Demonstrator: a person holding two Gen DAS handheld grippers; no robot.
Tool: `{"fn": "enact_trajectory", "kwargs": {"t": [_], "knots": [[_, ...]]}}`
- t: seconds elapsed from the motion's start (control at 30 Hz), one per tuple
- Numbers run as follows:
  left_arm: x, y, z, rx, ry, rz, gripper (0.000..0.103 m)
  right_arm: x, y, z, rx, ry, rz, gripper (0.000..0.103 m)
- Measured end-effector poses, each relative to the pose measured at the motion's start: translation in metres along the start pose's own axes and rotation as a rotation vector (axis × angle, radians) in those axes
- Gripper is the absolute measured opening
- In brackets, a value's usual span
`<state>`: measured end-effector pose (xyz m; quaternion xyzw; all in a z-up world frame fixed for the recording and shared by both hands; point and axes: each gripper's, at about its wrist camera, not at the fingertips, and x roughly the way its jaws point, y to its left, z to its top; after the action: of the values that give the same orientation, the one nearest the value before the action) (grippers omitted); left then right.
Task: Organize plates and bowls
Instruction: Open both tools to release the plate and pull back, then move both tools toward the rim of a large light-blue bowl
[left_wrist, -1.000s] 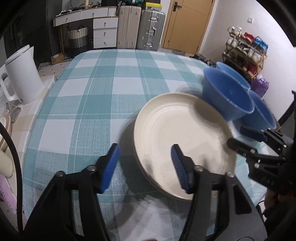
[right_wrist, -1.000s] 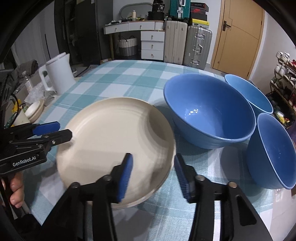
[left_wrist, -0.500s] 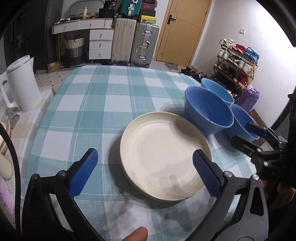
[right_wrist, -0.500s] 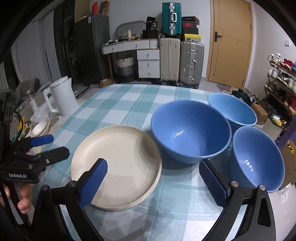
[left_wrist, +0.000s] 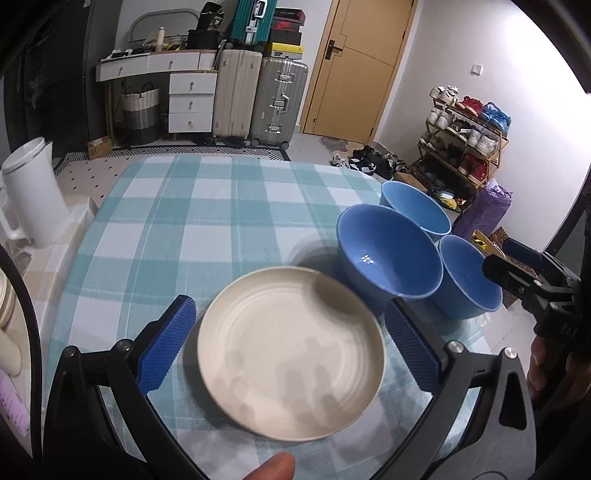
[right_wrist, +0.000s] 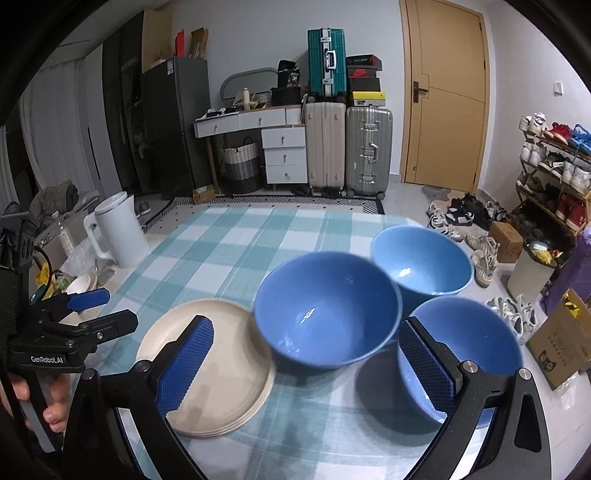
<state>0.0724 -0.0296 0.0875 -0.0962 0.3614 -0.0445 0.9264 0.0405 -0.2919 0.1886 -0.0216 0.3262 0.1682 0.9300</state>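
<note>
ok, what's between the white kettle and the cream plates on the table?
Nothing: only bare checked tablecloth lies between the white kettle and the stack of cream plates. Both wrist views show it, the right one best.

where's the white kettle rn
The white kettle stands off the checked table's far left corner in the right wrist view, well behind the cream plates.

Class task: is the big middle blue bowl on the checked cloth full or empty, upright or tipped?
Empty and upright. The middle blue bowl shows bare glazed inside with only a light glint, rim level, base on the checked cloth.
</note>
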Motion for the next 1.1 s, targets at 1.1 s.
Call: {"fn": "enact_trajectory", "kwargs": {"t": [1.1], "knots": [[0.097, -0.076, 0.093, 0.069, 0.08, -0.063, 0.102, 0.004, -0.134, 0.061, 0.145, 0.025, -0.143, 0.102]]}}
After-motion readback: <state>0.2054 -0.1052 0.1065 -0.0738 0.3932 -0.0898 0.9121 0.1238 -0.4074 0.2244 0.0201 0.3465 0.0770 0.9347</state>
